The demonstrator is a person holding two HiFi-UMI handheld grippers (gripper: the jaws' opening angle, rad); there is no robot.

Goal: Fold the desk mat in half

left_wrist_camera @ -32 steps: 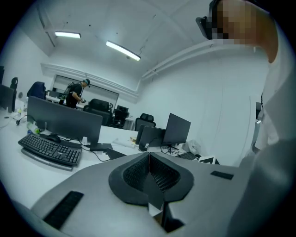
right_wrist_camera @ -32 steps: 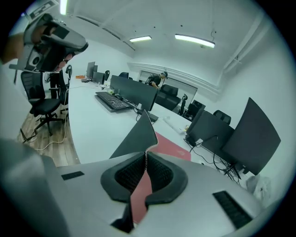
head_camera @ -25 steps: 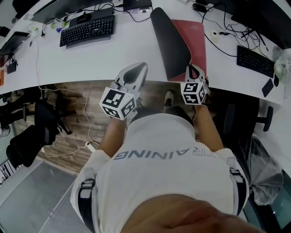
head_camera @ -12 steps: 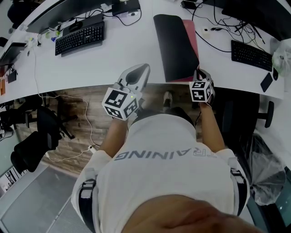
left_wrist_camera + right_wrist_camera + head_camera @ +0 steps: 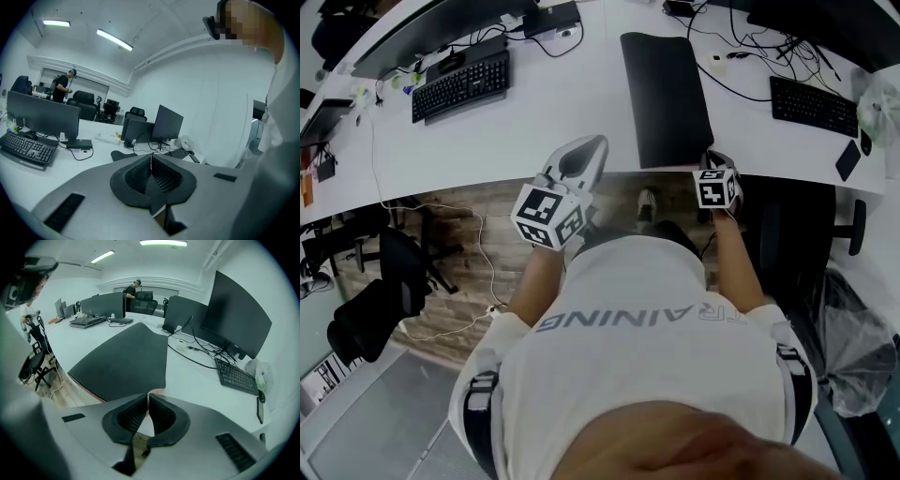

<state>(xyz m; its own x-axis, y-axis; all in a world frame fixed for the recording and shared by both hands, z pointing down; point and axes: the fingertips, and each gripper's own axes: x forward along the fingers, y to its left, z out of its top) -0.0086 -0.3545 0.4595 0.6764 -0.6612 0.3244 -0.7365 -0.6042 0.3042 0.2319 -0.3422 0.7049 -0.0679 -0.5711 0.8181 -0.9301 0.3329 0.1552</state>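
The desk mat (image 5: 666,84) lies folded on the white desk (image 5: 544,122), black side up, its long edge running away from me. In the right gripper view the desk mat (image 5: 126,359) shows a thin pink rim along its near edge. My right gripper (image 5: 711,156) sits at the mat's near right corner by the desk's front edge. Its jaws (image 5: 149,397) are shut on that corner. My left gripper (image 5: 592,142) hovers off the desk's front edge, left of the mat, and touches nothing. In the left gripper view the left gripper (image 5: 151,157) is shut and empty.
One black keyboard (image 5: 461,73) lies at the far left and another keyboard (image 5: 814,105) at the right, with cables (image 5: 741,56) behind the mat. A dark phone (image 5: 848,159) rests at the desk's right edge. Office chairs (image 5: 384,281) stand on the floor to my left.
The raised black flap came down to the right and covered the red inner side of the mat. Right gripper stayed at the mat's near corner; left gripper hardly moved.
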